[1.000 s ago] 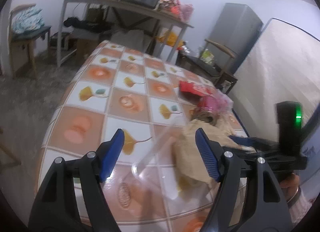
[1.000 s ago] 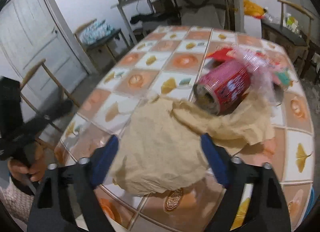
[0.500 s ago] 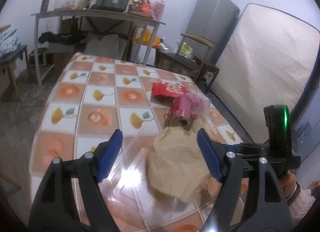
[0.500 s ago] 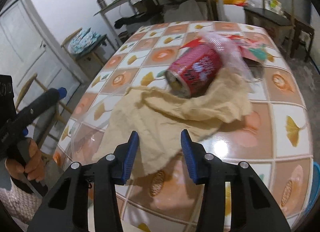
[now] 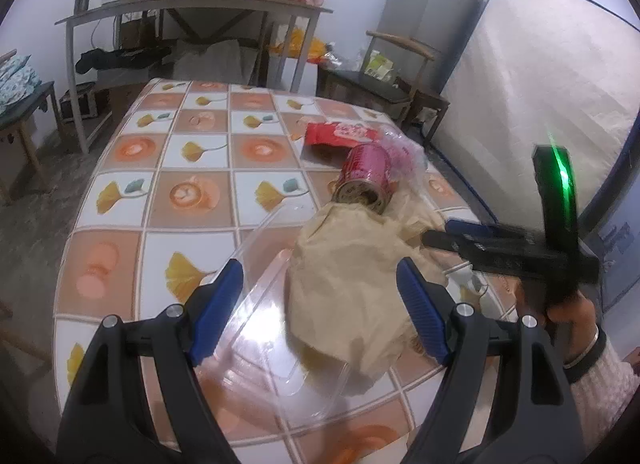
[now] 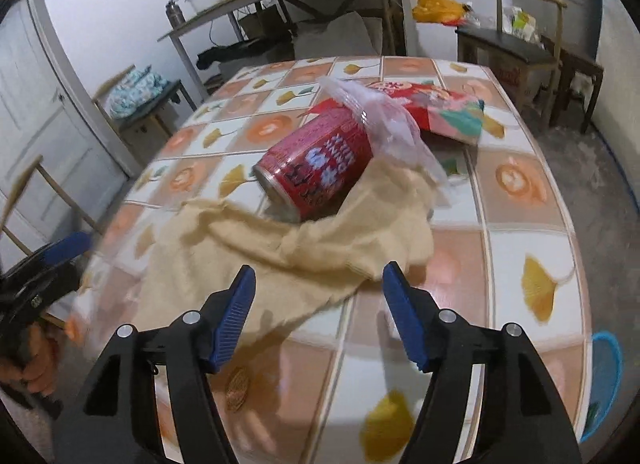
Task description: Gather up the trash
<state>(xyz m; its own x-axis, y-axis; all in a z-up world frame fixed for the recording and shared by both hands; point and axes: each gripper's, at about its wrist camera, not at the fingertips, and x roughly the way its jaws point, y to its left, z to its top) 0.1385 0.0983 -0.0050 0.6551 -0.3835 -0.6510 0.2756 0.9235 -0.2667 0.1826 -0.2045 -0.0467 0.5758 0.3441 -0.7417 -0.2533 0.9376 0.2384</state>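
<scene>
A: Since the earlier frames, both wrist views have been swung toward the heap of trash, and the right claw [image 6: 318, 318], narrowed half a second ago, is now being opened again. Nothing is gripped in it; the near edge of the tan cloth [image 6: 280, 256] lies just beyond its pads.

B: And the left claw [image 5: 320, 304]?

A: It is held spread wide and released, with nothing pressed between its pads. It is hung over the clear plastic tray [image 5: 280, 336], which lies flat on the bench [image 5: 192, 184] just in front of the cloth's near end.

B: Is anything held in that tray?

A: One end of the cloth is draped over it; beyond that, its contents cannot be told through the glare.

B: Why are the claws placed so?

A: Judged from the task, the cloth is being bracketed from both sides so that it can be gathered first.

B: What lies past the cloth?

A: A red can [image 6: 316, 164] is rested on its side on the cloth's far part, open end toward the claws. A crumpled clear bag [image 6: 384, 128] is pressed against the can's far end, and a red wrapper [image 5: 340, 134] lies just beyond that.
</scene>
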